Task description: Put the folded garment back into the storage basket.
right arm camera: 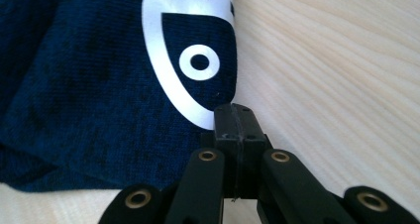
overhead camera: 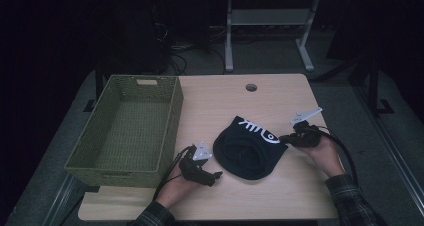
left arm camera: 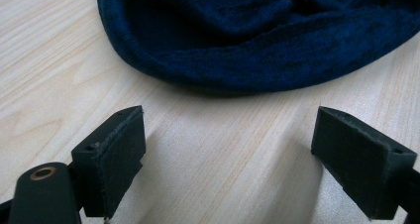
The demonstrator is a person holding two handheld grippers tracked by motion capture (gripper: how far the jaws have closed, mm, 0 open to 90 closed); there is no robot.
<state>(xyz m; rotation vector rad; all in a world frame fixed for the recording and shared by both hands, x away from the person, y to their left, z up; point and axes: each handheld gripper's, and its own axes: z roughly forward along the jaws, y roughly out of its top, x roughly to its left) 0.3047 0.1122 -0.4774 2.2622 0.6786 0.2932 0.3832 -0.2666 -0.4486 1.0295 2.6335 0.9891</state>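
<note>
A dark navy knitted beanie with a white fish-skeleton print [overhead camera: 250, 148] lies flat on the pale wooden surface [overhead camera: 280, 191], well to the right of the empty green woven basket [overhead camera: 127, 131]. The right gripper [overhead camera: 286, 137] sits at the hat's right edge beside the fish's eye; in its own view the fingers [right arm camera: 236, 127] are pressed fully together, and I cannot make out whether any knit is caught between them or whether they merely touch the edge. The left gripper [overhead camera: 216, 175] rests low on the surface near the hat's left rim, its fingers [left arm camera: 116, 149] spread wide with nothing between them and bare wood under the gap.

The risk I see is a thin pinch on one side. If the right side pulls before the left has closed on the rim, the soft fabric could slip free or simply drag and bunch across the surface, and lifted by one edge it would hang limp and catch the basket wall.
</note>
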